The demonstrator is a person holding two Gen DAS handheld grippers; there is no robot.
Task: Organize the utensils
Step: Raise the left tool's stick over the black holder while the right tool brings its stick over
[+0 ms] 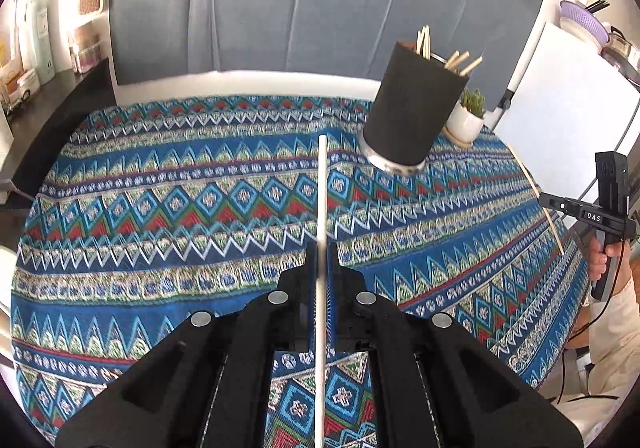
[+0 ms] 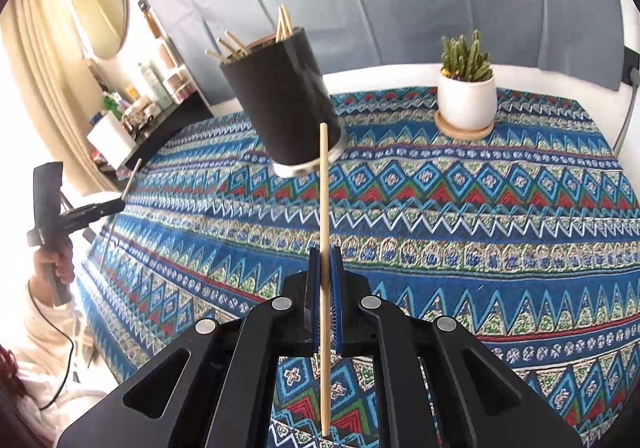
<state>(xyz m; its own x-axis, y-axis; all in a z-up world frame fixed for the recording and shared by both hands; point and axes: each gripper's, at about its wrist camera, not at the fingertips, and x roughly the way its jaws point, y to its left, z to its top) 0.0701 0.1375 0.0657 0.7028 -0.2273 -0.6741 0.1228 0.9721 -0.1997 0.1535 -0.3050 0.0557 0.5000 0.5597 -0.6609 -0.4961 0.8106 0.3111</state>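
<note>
A black cylindrical holder (image 1: 412, 104) with several wooden chopsticks in it stands on the patterned cloth (image 1: 160, 208); it also shows in the right wrist view (image 2: 288, 100). My left gripper (image 1: 321, 252) is shut on a white chopstick (image 1: 322, 188) that points toward the holder, above the cloth. My right gripper (image 2: 325, 256) is shut on a wooden chopstick (image 2: 325, 192) whose tip reaches the holder's lower side in view. The right gripper shows at the far right of the left wrist view (image 1: 556, 204), the left gripper at the far left of the right wrist view (image 2: 120, 202).
A small cactus in a white pot (image 2: 466, 96) on a wooden coaster stands to the right of the holder; it also shows in the left wrist view (image 1: 466, 120). A grey padded panel (image 1: 300, 0) backs the table. A shelf with bottles (image 1: 36, 48) is at the left.
</note>
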